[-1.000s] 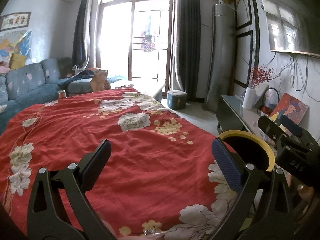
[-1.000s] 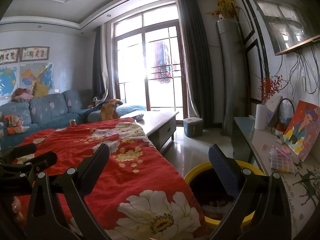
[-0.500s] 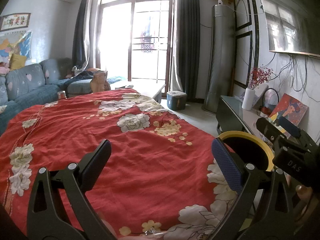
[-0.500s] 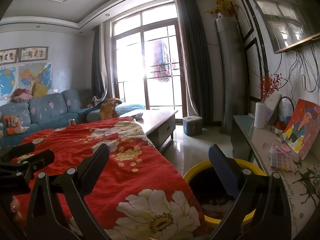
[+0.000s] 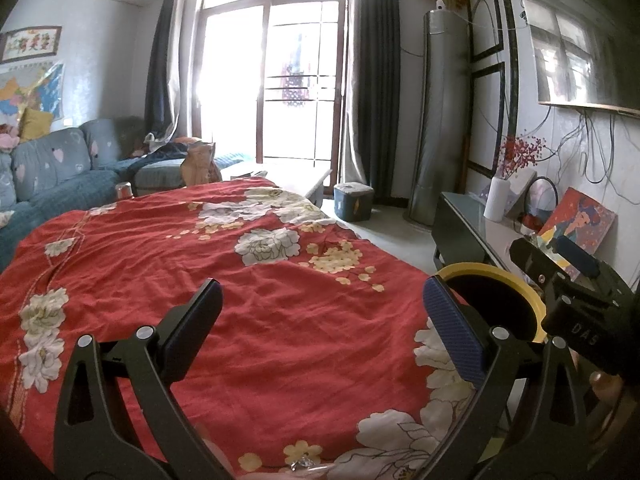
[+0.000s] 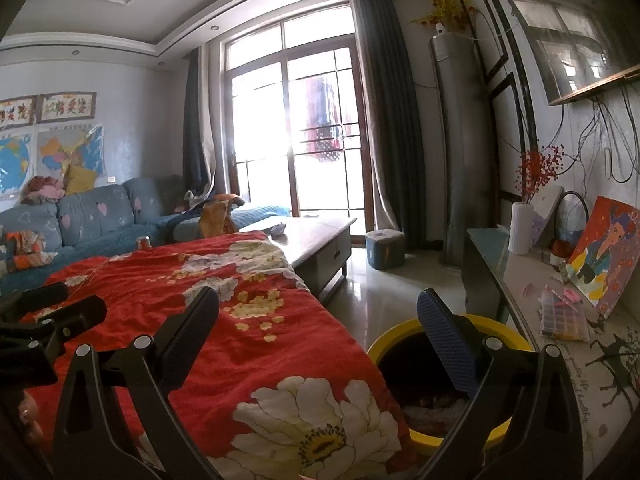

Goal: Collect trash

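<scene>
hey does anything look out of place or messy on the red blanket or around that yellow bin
Nothing stands out. The red floral blanket is only lightly wrinkled, the yellow-rimmed bin stands upright beside it with scraps inside, and both hand-held grippers, left and right, are open and empty.

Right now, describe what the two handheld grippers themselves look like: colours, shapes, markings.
The left gripper and right gripper are alike: black plastic, triangular cut-out frames with silver rivets, and two flat fingers faced with dark blue textured pads. From the left wrist view, the right gripper's body shows embossed lettering that looks like "DAS". No cables or sleeves are visible.
</scene>
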Motion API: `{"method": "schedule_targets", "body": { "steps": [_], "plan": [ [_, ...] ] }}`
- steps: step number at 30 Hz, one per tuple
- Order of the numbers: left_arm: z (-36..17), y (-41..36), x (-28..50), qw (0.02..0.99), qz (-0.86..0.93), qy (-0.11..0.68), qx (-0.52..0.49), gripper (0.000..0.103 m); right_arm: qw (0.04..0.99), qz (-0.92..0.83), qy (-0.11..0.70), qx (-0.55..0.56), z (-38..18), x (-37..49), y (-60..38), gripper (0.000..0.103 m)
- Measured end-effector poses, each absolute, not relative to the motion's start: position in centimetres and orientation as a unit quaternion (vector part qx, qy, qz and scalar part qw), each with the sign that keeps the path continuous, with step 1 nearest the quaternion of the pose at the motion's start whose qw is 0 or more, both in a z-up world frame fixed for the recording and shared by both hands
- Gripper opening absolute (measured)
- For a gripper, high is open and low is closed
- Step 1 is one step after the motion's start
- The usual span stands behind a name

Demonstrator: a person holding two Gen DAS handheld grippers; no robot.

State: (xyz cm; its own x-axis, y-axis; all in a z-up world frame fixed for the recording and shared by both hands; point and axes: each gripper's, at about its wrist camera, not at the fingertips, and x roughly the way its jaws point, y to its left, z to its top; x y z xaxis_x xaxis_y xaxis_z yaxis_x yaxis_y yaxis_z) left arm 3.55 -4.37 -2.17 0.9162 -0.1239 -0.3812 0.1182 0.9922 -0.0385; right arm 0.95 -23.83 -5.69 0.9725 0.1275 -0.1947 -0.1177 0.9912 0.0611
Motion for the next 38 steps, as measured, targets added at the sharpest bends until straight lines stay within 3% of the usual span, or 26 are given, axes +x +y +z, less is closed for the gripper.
{"method": "schedule_targets", "body": {
  "steps": [19, 24, 32, 35, 38],
  "plan": [
    [-2.5, -4.0, 4.1, 0.974, -0.054, 0.218, -0.012, 0.092, 0.991, 0.068, 0.113, 0.031, -5.6, 1.3, -23.5, 0.097],
    [-1.5, -0.9, 5.0, 0.971, -0.028, 0.235, -0.036, 0.092, 0.979, 0.114, 0.159, 0.057, -3.6, 3.3, -20.9, 0.097],
    [-0.5, 18.5, 3.1, 0.943, 0.206, 0.249, -0.085, 0.092, 0.924, 0.303, 0.233, 0.024, -1.5, 5.3, -2.7, 0.097],
    [-2.5, 26.4, 1.9, 0.908, 0.302, 0.281, -0.075, 0.092, 0.884, 0.373, 0.282, -0.009, -3.0, 5.1, 8.3, 0.097],
    [-6.6, 36.1, 0.5, 0.851, 0.366, 0.353, -0.131, 0.092, 0.841, 0.412, 0.344, -0.062, -5.6, 4.8, 18.0, 0.097]
  ]
}}
